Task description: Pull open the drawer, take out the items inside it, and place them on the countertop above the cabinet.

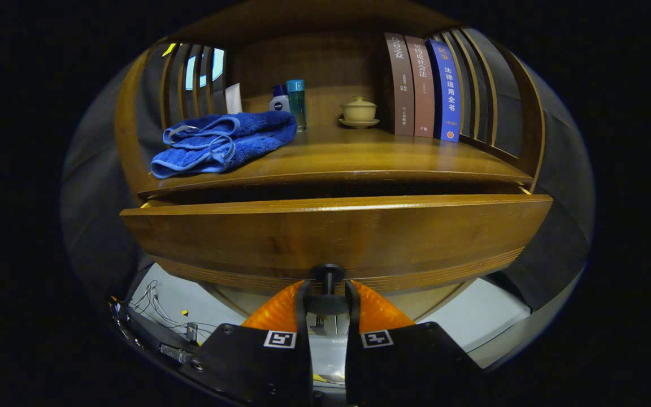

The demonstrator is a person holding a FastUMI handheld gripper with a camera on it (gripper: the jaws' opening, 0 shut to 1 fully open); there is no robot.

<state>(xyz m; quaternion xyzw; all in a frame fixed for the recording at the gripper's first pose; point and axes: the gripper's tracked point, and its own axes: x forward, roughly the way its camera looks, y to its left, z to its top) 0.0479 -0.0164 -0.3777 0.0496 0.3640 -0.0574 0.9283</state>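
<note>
The claw has its two fingers closed tight on the small dark knob at the bottom middle of the drawer front. The drawer is out a little way, and a dark gap shows between its top edge and the front edge of the counter. I cannot see inside the drawer from here, so I cannot tell what is in it. On the counter, a blue towel lies at the front left corner. Two small bottles stand behind it near the back. A little lidded cup sits in the back middle, and three books stand at the back right. The step now looks like pulling the drawer open. To do it well, keep the fingers pinched firmly on the knob so it does not slip out. Pull straight back and level, not to one side, so the drawer slides and does not stick. Go slowly, and stop when the inside is easy to reach. The front middle and front right of the counter look free for the things that come out.
</note>
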